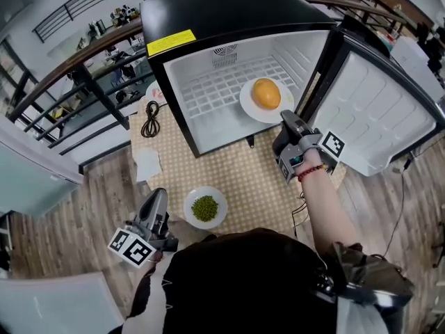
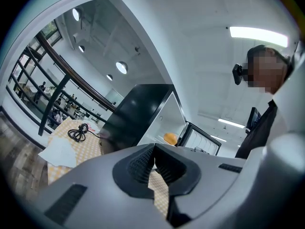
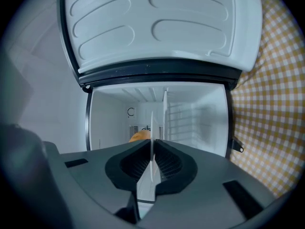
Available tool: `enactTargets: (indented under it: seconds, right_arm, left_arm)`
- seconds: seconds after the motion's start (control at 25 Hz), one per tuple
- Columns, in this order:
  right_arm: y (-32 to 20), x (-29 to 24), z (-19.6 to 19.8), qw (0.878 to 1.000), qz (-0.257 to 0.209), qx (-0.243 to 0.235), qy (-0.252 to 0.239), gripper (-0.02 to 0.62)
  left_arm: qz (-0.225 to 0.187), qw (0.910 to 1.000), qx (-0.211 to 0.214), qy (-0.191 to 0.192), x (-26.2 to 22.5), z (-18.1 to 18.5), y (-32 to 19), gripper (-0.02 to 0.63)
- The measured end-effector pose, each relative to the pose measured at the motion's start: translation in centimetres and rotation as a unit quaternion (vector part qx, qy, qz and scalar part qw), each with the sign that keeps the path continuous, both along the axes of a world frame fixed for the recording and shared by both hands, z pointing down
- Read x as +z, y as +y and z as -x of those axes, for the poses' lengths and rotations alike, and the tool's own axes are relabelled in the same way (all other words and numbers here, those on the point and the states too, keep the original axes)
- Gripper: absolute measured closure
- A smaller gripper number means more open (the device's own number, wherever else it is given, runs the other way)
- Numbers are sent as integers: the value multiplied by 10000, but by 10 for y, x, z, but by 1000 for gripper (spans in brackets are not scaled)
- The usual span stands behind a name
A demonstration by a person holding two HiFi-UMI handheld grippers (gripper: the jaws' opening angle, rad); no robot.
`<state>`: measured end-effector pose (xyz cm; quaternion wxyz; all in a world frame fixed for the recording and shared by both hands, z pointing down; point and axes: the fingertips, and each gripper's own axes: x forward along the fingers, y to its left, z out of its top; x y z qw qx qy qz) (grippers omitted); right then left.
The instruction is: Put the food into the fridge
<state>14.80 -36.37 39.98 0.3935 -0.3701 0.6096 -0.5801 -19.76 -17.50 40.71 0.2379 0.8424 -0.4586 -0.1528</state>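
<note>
While the right claw [image 1: 286,115] pinches the rim of the plate [image 1: 247,107] at the fridge [image 1: 229,9] mouth, hold it level so the round orange food [image 1: 266,93] can't roll. Slide it well onto the wire shelf [image 1: 212,92] before letting go. Left claw [image 1: 156,200] is closed on nothing, low beside the bowl of green peas [image 1: 190,202].

From the head view we look steeply down from above the person onto the whole scene, with the open fridge [image 1: 229,12] ahead. The right gripper [image 1: 288,119] view sits close at the fridge mouth, facing level into the cavity and rolled so that the door [image 3: 162,23] fills its top. The left gripper [image 1: 158,197] view looks from low and farther back across the checked cloth [image 2: 81,144]. All three views share the fridge interior and the orange food [image 2: 170,138] on its plate [image 1: 247,106].
</note>
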Motion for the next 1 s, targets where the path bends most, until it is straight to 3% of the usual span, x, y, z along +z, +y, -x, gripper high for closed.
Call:
enactTargets:
  seconds: [1.0]
  right_arm:
    - [-35, 0, 3, 9998, 129, 124, 110, 558]
  left_arm:
    - [196, 9991, -385, -16, 11, 19, 17, 592]
